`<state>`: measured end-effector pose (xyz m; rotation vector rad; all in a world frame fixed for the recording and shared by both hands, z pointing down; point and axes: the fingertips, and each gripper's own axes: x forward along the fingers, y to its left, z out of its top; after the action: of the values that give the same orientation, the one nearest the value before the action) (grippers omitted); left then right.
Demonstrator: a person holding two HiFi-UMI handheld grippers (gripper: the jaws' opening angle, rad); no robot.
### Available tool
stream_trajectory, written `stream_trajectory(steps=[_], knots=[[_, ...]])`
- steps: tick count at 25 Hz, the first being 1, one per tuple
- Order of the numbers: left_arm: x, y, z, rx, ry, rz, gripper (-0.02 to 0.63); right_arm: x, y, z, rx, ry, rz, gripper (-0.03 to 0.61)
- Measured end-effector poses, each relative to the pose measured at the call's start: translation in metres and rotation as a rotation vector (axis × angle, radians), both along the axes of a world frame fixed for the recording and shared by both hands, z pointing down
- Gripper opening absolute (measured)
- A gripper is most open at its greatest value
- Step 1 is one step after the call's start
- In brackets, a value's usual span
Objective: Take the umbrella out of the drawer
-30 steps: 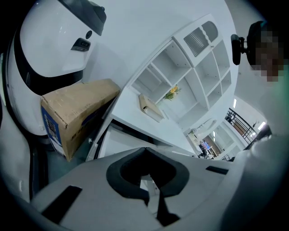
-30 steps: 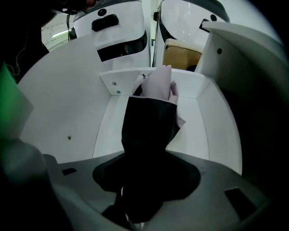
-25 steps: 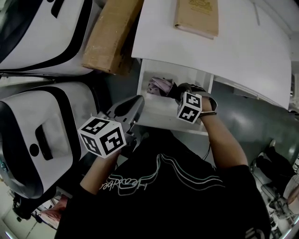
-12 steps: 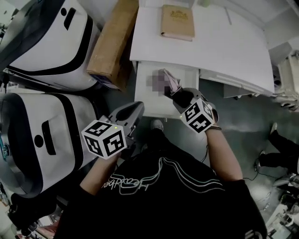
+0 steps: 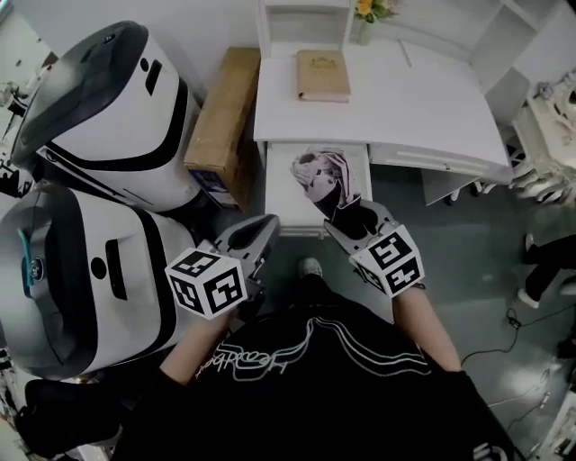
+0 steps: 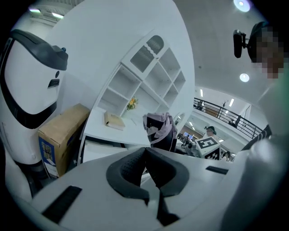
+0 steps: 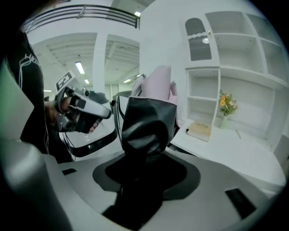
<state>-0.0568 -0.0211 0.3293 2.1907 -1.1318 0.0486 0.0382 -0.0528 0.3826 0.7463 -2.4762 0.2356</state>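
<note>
Head view: the umbrella (image 5: 326,180) covers the middle of the open drawer (image 5: 286,185), so whatever lies beneath it cannot be seen. The umbrella's lower end is buried in the right gripper (image 5: 354,219). In the right gripper view, the umbrella's black end fills the gap and masks the jaw tips. The cover print on the book (image 5: 323,75) is too small to read. The flowers (image 5: 364,7) are cut off by the top edge, and the white machine (image 5: 63,270) by the left edge.
</note>
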Motion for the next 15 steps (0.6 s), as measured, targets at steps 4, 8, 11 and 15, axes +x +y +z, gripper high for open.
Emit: stream_trajectory(steps=[4, 8, 11, 15], knots=[[0.0, 0.018, -0.013, 0.036, -0.008, 0.024, 0.02, 0.001, 0.025, -0.03, -0.02, -0.168, 0.046, 0.209], [0.003, 0.029, -0.015, 0.035, -0.014, 0.045, 0.02, 0.008, 0.041, -0.045, -0.014, -0.267, 0.078, 0.209], [0.01, 0.032, -0.017, 0.039, -0.007, 0.063, 0.02, 0.013, 0.049, -0.053, 0.006, -0.31, 0.091, 0.207], [0.021, 0.034, -0.019, 0.04, -0.001, 0.087, 0.02, 0.019, 0.051, -0.058, 0.007, -0.331, 0.111, 0.207]])
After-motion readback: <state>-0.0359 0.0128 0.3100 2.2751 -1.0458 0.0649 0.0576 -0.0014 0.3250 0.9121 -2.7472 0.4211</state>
